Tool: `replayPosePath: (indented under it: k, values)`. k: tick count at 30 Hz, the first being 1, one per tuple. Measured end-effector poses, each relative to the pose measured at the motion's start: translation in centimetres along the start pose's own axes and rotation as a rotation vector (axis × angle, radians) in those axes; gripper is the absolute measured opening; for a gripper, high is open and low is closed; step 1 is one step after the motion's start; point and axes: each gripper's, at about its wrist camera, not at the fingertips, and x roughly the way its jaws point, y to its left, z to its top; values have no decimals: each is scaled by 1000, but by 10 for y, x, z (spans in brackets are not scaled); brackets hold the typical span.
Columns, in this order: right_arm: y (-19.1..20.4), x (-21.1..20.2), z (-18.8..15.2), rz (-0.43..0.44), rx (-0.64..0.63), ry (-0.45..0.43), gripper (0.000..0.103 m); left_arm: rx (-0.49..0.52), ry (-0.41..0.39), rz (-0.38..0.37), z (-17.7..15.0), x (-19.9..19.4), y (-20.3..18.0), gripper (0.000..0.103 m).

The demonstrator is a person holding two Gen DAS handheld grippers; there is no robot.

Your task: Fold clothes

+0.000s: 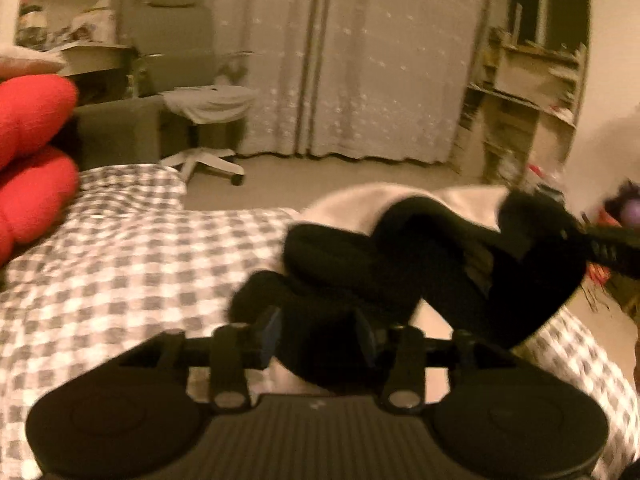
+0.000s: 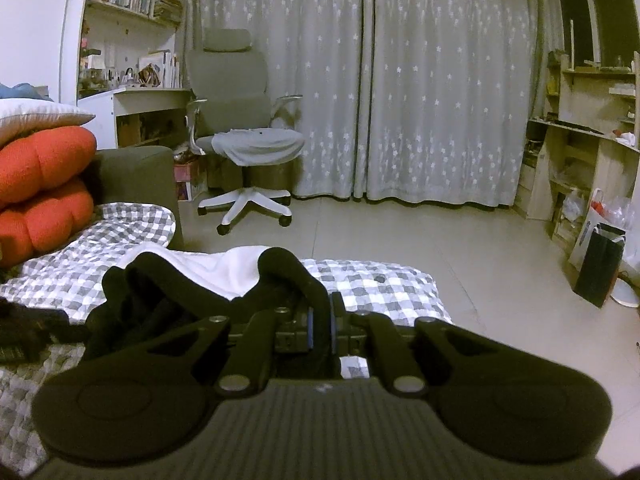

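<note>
In the lower middle of the left wrist view, the left gripper (image 1: 318, 334) stands with its jaws apart; a black garment (image 1: 400, 264) lies between and beyond them, but the pads do not seem to press on it. The garment is bunched in soft loops, partly over a white cloth (image 1: 352, 208), at centre right of the frame. It looks light and limp, likely to sag and slide; an edge or hem seems the best place to take it. At far right the right gripper (image 1: 612, 246) is pinching it. The checked bedsheet (image 1: 132, 264) gives a soft, yielding surface; a red cushion (image 1: 32, 152) sits at left.

In the right wrist view, the right gripper (image 2: 321, 326) is clamped on a raised fold of the black garment (image 2: 288, 270) at lower centre. Beyond the bedsheet (image 2: 380, 284) lie bare floor, an office chair (image 2: 240, 120) and star-patterned curtains (image 2: 420, 80).
</note>
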Motion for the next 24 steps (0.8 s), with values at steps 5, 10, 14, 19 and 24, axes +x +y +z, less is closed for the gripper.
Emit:
replayPosePath:
  k: [5, 10, 14, 19, 24]
  values:
    - [-1, -1, 0, 5, 3, 4, 8, 12, 19, -14, -3, 9, -4, 43]
    - [-1, 0, -1, 9, 3, 5, 8, -10, 29, -71, -4, 9, -2, 9]
    - [-2, 0, 0, 6, 9, 7, 8, -27, -18, -84, 1, -5, -3, 35]
    - [1, -1, 0, 7, 1, 7, 8, 9, 21, -31, -4, 10, -11, 54]
    - [-1, -1, -2, 7, 1, 9, 8, -27, 51, -25, -4, 15, -2, 24]
